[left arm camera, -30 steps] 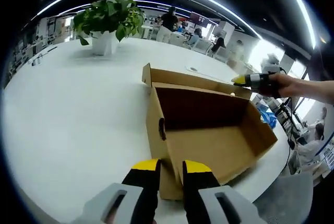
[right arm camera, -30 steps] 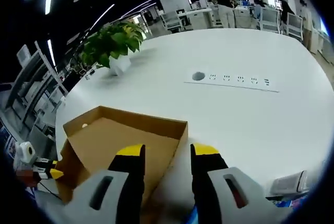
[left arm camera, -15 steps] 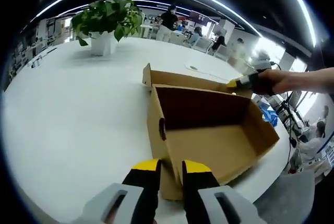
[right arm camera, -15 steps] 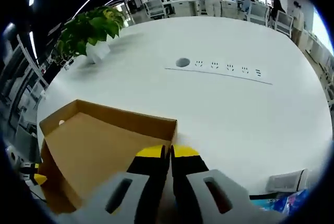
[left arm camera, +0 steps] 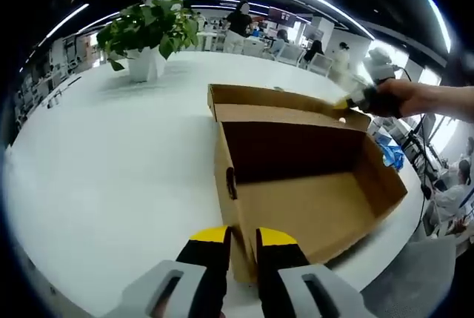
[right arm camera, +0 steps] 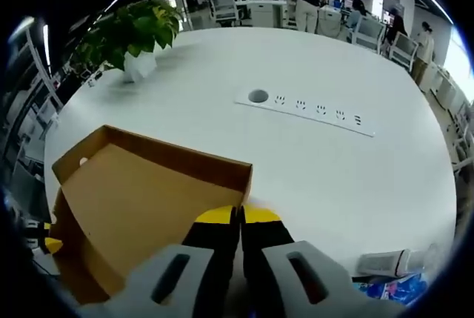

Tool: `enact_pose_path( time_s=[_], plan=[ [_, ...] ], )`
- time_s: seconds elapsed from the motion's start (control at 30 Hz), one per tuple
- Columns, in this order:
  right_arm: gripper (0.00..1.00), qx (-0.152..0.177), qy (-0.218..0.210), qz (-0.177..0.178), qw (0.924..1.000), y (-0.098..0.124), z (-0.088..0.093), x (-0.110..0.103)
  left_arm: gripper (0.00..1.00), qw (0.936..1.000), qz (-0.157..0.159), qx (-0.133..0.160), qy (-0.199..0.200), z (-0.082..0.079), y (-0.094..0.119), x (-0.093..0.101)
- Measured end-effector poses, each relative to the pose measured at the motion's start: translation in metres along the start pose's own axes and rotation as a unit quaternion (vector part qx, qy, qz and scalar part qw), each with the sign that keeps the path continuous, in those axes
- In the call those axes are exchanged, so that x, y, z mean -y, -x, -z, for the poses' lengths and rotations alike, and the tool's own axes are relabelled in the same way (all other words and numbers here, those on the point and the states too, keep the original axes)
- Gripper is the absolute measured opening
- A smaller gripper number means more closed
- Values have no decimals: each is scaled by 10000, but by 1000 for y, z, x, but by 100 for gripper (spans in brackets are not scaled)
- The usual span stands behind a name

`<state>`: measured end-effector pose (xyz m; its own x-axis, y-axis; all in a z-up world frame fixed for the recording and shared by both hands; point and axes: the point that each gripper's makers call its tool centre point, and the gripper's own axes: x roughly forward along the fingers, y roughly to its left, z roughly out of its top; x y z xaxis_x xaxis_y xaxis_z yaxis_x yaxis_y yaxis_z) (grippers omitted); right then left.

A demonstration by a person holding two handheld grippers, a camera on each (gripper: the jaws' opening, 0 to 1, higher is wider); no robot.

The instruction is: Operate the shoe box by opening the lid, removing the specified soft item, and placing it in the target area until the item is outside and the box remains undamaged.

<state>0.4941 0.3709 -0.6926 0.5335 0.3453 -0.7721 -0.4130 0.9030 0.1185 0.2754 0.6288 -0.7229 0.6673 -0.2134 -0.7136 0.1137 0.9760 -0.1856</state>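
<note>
Two grippers are on one cardboard shoe box (left arm camera: 304, 177), which sits on a white table (left arm camera: 111, 177) with its lid (right arm camera: 141, 192) already swung open. In the left gripper view, the left gripper (left arm camera: 241, 238) has its yellow-tipped fingers pressed close on the near corner wall of the box, pinching the cardboard edge. In the right gripper view, the right gripper (right arm camera: 238, 218) shows its fingers drawn together at the lid's corner edge, apparently nipping the rim of the lid; that same gripper, held in a hand (left arm camera: 415, 99), appears at the far corner of the box in the left gripper view. The box interior shown is bare brown cardboard; no soft item can be made out inside it from these views, though part of the floor is in shadow. A potted plant (left arm camera: 152, 32) stands well apart on the table, and a strip of sockets (right arm camera: 307, 108) lies beyond the lid. Judgement: the box is light, thin-walled and easily creased, so hard pinching or twisting at corners risks tearing. Holds are best kept at folded edges near corners, where the board is stiffest. The soft item, once located, should deform readily and is best taken by its bulk.
</note>
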Motion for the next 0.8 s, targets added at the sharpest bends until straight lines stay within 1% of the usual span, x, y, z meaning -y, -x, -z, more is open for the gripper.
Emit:
enact_pose_path(
  time_s=[0.07,0.17,0.2,0.33,0.47,0.53,0.63,0.8],
  plan=[
    [0,27,14,-7,10000,0,-3,2,12,10000,-70,-23,-29,0,0,-1],
    [0,94,18,-22,10000,3,-8,5,10,9998,-168,-40,-10,0,-1,-7],
    [0,129,15,-37,9999,3,-10,6,9,9997,-257,-54,-9,0,-1,-10],
    [1,273,36,-99,9996,9,-18,4,6,9986,-507,-129,-29,1,-2,-16],
    [1,412,118,-150,9990,17,-23,1,5,9978,-643,-148,5,1,-3,-19],
    [1,493,149,-161,9985,23,-26,0,4,9975,-686,-154,1,2,-3,-19],
    [0,604,201,-157,9978,31,-29,-1,4,9954,-881,-299,-223,2,-4,-18],
    [0,742,221,-146,9969,44,-32,-1,4,9942,-1014,-322,-145,2,-6,-15]
  ],
)
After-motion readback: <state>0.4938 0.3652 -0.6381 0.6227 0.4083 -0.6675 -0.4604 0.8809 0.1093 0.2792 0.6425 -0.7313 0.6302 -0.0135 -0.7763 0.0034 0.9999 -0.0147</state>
